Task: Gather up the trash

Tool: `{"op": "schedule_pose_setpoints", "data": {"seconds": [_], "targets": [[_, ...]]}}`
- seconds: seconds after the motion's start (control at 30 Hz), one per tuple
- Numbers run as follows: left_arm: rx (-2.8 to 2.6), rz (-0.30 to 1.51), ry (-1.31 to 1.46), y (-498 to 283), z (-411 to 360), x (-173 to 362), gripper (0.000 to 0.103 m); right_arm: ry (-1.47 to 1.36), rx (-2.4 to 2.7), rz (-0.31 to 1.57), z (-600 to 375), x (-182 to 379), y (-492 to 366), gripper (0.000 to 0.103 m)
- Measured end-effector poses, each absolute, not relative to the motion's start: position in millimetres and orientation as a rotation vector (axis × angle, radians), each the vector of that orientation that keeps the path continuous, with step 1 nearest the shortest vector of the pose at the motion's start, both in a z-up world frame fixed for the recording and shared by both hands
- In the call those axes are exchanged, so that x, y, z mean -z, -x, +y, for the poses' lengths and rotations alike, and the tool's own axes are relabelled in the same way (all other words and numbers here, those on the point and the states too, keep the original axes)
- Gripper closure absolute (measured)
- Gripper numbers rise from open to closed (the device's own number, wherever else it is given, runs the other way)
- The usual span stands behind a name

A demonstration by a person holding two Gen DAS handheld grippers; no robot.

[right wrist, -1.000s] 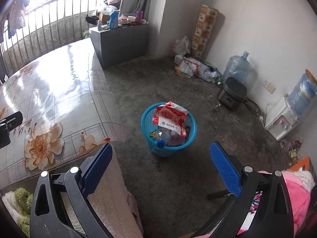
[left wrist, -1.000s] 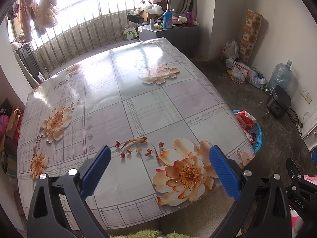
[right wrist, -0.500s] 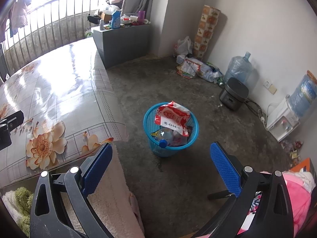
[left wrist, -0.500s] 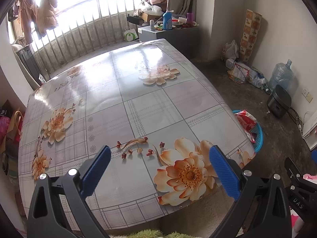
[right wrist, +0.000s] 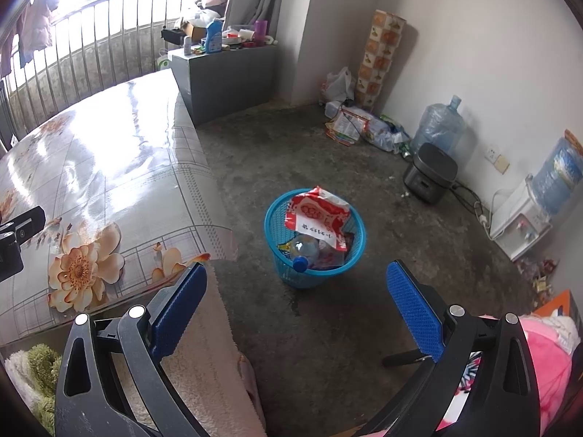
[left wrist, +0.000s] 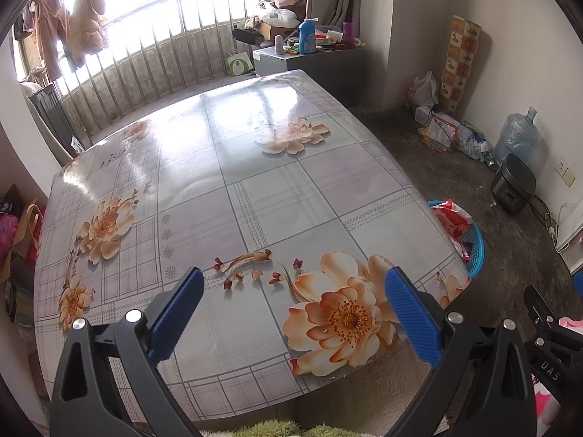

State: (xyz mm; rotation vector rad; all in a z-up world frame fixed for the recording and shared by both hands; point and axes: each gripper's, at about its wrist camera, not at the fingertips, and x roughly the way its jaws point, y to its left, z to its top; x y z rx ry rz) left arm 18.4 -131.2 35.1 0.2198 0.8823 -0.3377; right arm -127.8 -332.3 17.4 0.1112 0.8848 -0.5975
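**A:** Over the near edge of the table [left wrist: 277,196], your left gripper [left wrist: 291,306] hangs with its blue pads spread wide and nothing between them. Flowered oilcloth below it, glossy, a big peach bloom right under the claw.

**B:** And your right gripper [right wrist: 297,302]?

**A:** Same story: jaws fully parted, empty. It looks down past the table corner at the concrete floor [right wrist: 320,153]. Straight ahead of it stands the blue mesh wastebasket [right wrist: 355,251], upright, well apart from the pads.

**B:** What have you got in that basket?

**A:** A red-and-white snack bag [right wrist: 319,215] sticks up above the rim, with a white label on it. Beside it lies a clear plastic bottle [right wrist: 306,249], blue cap toward you. More wrappers underneath; I cannot tell what they are.

**B:** Can your left camera see it too?

**A:** Partly. The basket peeks out past the table's right edge, red bag showing on top.

**B:** Anything else on the floor?

**A:** Against the far wall, a litter pile [right wrist: 359,127] of bags and packets, near a large water jug [right wrist: 437,127] and a dark rice cooker [right wrist: 430,173].
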Motion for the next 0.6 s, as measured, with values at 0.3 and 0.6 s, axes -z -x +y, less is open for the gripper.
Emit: {"op": "schedule_pose_setpoints", "data": {"seconds": [0.3, 0.6], "targets": [[0.342, 0.872, -0.232, -17.5, -127.9, -36.1, 0.006, -0.113, 0.598, 0.881, -332.6, -19.2, 128.7, 0.008], [0.341, 0.875, -0.235, -19.9, -126.5, -36.9, 0.006, -0.119, 0.6, 0.881, -333.9, -19.0, 130.3, 0.008]]}}
